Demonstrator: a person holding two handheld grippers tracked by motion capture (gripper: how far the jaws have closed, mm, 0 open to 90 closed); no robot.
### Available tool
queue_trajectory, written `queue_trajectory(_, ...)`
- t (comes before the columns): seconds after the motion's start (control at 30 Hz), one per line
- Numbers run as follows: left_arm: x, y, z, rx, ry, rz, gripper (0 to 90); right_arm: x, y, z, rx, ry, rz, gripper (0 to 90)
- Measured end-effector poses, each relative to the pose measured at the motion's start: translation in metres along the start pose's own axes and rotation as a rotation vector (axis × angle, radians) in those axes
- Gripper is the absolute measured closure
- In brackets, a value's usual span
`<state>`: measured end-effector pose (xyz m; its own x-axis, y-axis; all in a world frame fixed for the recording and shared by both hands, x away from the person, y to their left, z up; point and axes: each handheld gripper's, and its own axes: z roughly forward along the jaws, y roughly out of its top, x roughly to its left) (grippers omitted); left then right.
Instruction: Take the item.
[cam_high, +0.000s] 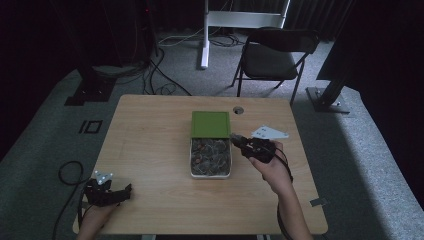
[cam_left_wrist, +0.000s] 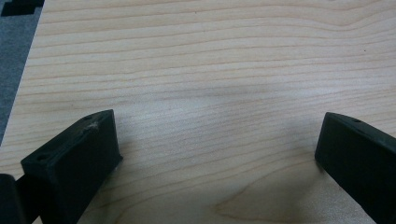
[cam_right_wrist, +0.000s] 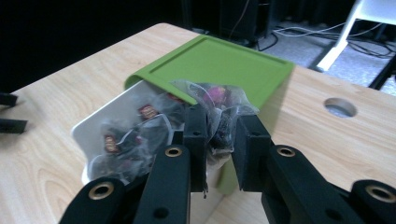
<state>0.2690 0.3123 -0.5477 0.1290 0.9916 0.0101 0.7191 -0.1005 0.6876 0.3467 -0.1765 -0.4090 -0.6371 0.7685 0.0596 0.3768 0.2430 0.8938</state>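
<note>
Right gripper (cam_right_wrist: 219, 135) with tea bag (cam_right_wrist: 219, 105) above white box (cam_right_wrist: 100, 119) of tea bags

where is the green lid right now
In the high view the green lid lies mid-table, over the far end of the white box of tea bags, just left of the right gripper.

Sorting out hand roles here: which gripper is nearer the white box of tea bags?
Right. The right gripper is at the white box's right edge; the left gripper sits near the table's front-left corner.

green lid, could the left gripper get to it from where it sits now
Probably yes. The left gripper is open near the table's near left corner, with bare wood between it and the green lid. The right gripper, shut on a tea bag, works beside the lid's right edge.
</note>
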Motion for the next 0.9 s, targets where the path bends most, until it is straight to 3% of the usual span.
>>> queue_trajectory(0.43, 0.0, 0.0, 0.0, 0.0, 0.0, 0.0, 0.2, -0.028, 0.004, -0.015, -0.019, -0.063, 0.023, 77.6)
queue_trajectory(0.9, 0.0, 0.0, 0.0, 0.0, 0.0, 0.0, 0.2, -0.067, -0.001, -0.029, -0.041, -0.145, 0.088, 77.6)
